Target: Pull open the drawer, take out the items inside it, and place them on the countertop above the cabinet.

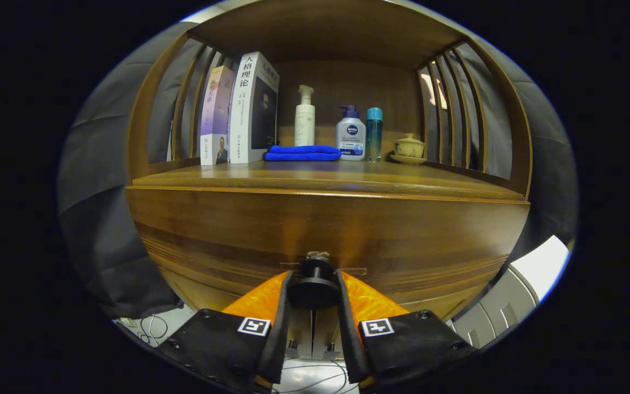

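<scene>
A wooden cabinet fills the view, with its drawer front (326, 230) right ahead of me and no gap showing along its top edge. A dark round knob (314, 287) sticks out from the drawer's lower middle. My gripper (314, 290) has both fingers pressed against the knob's two sides, so it is shut on the knob. Above the drawer runs the wooden countertop (320, 175). What lies inside the drawer is hidden.
At the back of the countertop stand two books (238, 112), a folded blue cloth (302, 152), a white pump bottle (304, 116), a second pump bottle (351, 134), a teal bottle (374, 134) and a small lidded cup on a saucer (408, 148). Slatted side walls close both ends.
</scene>
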A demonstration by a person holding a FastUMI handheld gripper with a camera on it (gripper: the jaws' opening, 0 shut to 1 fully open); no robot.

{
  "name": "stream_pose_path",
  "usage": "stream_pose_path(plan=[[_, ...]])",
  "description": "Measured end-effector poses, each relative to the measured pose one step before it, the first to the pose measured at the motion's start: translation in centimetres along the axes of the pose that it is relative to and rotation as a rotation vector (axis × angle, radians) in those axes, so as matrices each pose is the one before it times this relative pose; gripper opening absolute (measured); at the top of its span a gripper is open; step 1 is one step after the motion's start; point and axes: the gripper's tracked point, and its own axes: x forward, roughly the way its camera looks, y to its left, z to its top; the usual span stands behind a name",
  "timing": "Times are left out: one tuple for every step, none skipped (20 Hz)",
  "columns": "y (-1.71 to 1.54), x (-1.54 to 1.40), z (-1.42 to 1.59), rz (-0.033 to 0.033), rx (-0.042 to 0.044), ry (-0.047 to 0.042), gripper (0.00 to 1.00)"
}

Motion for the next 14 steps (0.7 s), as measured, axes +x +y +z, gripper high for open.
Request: stream_pose_path(plan=[[0.255,-0.36,0.106,0.00431,0.0067,-0.01399,0.49],[0.072,0.182,-0.005,0.00923,0.01411,-0.00276,0.4],[0.041,-0.226,-0.152,0.01525,0.02863,0.0083,0.39],[0.211,0.434,-0.097,0.01337,0.0107,0.00917,0.3],[-0.179,-0.27,-0.056,0.0076,-0.00501,0.00442,0.3],[-0.073,-0.068,0.071,0.00166,-0.01124,0.00096,0.3],[0.042,-0.038,-0.025,-0.00056,-0.01047,0.00116,0.3],[-0.032,-0.061,-0.059,0.00093,-0.00383,0.0056,0.31],[0.057,-0.216,-0.048,0.00332,0.00384,0.0029,0.3],[0.034,-0.221,-0.019,0.00236,0.00687,0.00206,0.31],[-0.008,-0.152,-0.081,-0.00039,0.00303,-0.00012,0.3],[-0.002,-0.223,-0.055,-0.00398,0.0,0.00357,0.3],[-0.053,-0.31,-0.139,-0.00556,-0.00143,0.00045,0.3],[0.05,-0.314,-0.075,-0.00191,-0.0038,-0.0013,0.3]])
